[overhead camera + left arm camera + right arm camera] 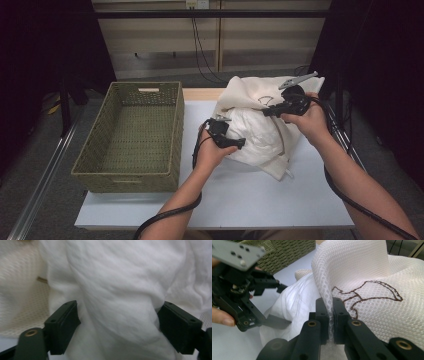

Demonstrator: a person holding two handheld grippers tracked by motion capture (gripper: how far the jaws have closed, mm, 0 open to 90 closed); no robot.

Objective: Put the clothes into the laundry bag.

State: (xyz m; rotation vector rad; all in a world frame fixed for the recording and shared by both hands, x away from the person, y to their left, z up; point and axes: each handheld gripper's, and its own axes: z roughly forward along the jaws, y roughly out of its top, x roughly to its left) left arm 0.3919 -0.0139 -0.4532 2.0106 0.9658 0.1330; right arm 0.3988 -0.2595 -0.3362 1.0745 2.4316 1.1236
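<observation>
Surface: white surface (250, 195), woven green basket (135, 135) at its left.
Mesh bag: cream mesh bag (372, 272) at rear right, white cloth (120, 290) bulging from its mouth.
Right gripper (330, 315): clamped on bag's mesh edge.
Left gripper (117, 322): jaws spread wide, cloth between them, ungripped.

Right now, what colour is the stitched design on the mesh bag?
Dark brown, on the cream-white mesh bag; clearest in the right gripper view.
</observation>
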